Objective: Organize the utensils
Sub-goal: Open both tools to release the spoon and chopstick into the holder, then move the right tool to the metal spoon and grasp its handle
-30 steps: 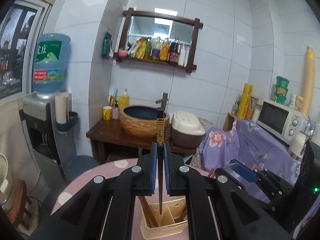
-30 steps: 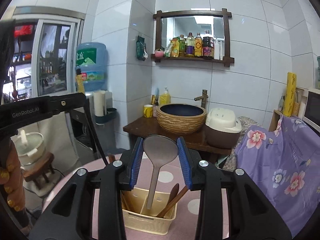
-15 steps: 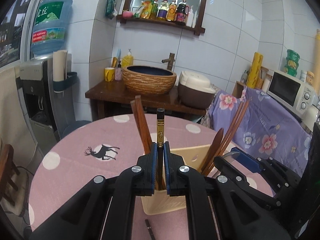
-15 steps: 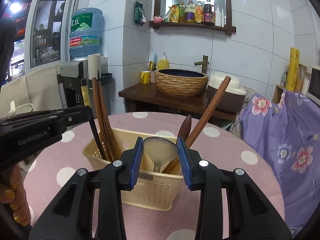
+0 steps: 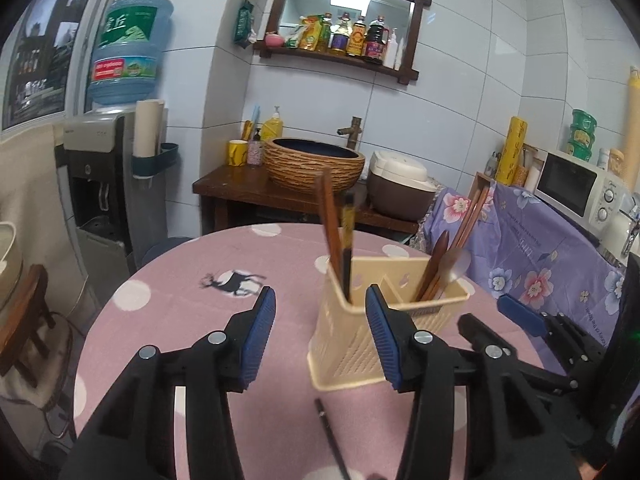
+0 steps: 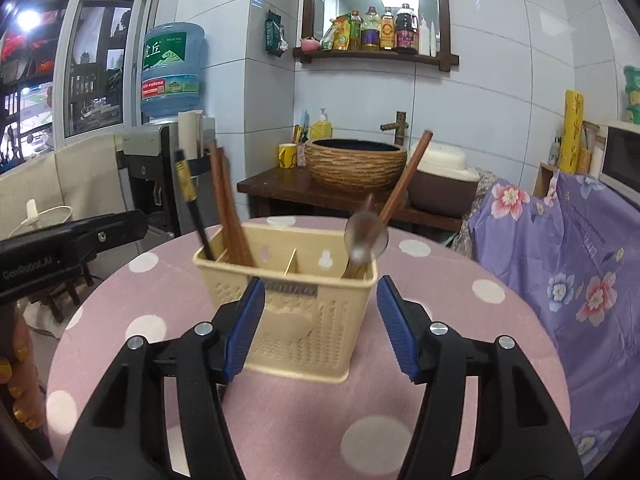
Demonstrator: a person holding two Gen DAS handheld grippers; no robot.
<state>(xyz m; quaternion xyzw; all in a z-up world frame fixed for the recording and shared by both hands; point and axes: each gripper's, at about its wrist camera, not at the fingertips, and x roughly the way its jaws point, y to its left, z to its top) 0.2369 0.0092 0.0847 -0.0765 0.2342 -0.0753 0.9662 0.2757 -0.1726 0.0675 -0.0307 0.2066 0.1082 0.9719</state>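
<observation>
A cream plastic utensil caddy (image 5: 348, 340) (image 6: 304, 320) stands on the pink dotted round table (image 5: 200, 300) (image 6: 460, 340). Its left compartment holds brown wooden chopsticks (image 5: 330, 224) (image 6: 228, 204) and a black chopstick with a gold band (image 5: 347, 232) (image 6: 190, 200). Its right compartment holds a grey spoon (image 5: 456, 264) (image 6: 366, 236) and more wooden utensils (image 6: 404, 176). My left gripper (image 5: 320, 336) is open and empty in front of the caddy. My right gripper (image 6: 320, 324) is open and empty, its jaws on either side of the caddy's front. One black chopstick (image 5: 332, 440) lies on the table near me.
Behind the table are a wooden stand with a woven basin (image 5: 314, 164), a rice cooker (image 5: 400, 188), a water dispenser (image 5: 116, 152) at left, and a floral-covered counter with a microwave (image 5: 576, 188) at right. The right gripper's body (image 5: 540, 332) shows in the left wrist view.
Both grippers opened and pulled back. The left let go of the black chopstick and the right let go of the grey spoon; both now stand in the caddy.
</observation>
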